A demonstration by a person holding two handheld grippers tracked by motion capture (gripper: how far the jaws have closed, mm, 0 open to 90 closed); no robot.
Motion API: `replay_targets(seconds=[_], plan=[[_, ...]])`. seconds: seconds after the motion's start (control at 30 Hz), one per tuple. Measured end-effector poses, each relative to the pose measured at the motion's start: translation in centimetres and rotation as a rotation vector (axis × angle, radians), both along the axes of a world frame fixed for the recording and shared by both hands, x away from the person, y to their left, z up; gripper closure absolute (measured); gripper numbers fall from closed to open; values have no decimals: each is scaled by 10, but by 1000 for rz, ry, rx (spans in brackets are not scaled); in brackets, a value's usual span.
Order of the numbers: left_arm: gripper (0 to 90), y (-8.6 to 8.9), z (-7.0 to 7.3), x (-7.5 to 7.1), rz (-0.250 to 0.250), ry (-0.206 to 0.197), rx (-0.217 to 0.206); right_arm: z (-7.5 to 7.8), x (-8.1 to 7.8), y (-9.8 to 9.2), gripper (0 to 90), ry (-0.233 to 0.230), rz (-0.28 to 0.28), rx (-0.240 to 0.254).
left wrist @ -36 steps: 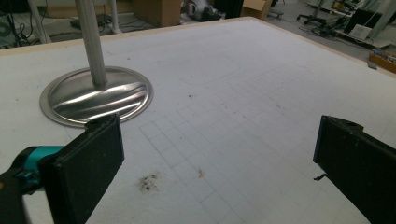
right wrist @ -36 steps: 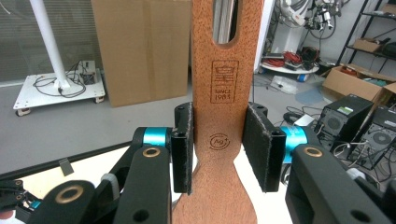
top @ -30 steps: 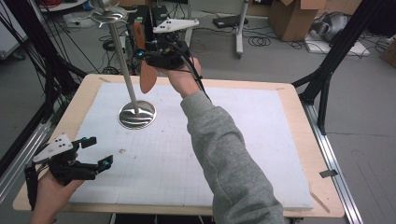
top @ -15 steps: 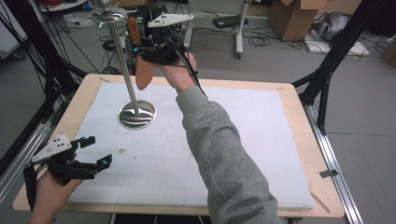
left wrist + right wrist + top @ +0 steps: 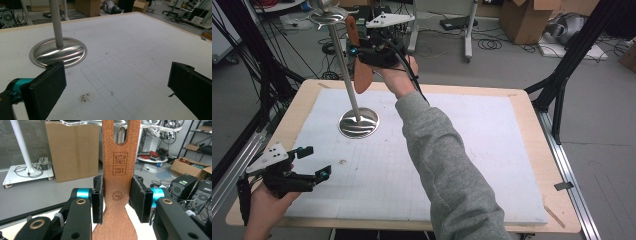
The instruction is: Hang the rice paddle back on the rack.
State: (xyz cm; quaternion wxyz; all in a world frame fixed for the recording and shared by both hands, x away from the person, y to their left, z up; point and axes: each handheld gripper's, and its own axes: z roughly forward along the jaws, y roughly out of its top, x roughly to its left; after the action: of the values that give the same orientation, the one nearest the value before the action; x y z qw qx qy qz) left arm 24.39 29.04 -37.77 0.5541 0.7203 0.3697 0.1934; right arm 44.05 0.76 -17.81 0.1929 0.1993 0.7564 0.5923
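A metal stand with a round base [image 5: 358,122] and a thin pole [image 5: 344,65] rises from the far left of the white mat. Its rim at the top [image 5: 328,17] is level with my right gripper [image 5: 362,50]. That gripper is shut on a brown wooden spatula [image 5: 360,75], held upright just right of the pole. In the right gripper view the pads clamp the spatula [image 5: 120,170] at its narrow waist, slotted end up near the stand's rim [image 5: 82,122]. My left gripper [image 5: 316,161] rests open low over the near left corner, its jaws wide apart [image 5: 117,75], facing the base [image 5: 58,51].
The white gridded mat [image 5: 492,150] covers a wooden table with a bare rim [image 5: 557,165]. Black frame legs [image 5: 562,75] stand at the right, cables and a cardboard box [image 5: 522,20] on the floor beyond.
My right gripper has carried the spatula a little up and to the left, closer to the stand's top. The left gripper has stayed put.
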Motion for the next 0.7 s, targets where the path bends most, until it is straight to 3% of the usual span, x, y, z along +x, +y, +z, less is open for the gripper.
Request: replay_targets(seconds=[0.7], plan=[[22,1,-1,1,2,3,-2,-5,7,11,649,19,-1,-15]])
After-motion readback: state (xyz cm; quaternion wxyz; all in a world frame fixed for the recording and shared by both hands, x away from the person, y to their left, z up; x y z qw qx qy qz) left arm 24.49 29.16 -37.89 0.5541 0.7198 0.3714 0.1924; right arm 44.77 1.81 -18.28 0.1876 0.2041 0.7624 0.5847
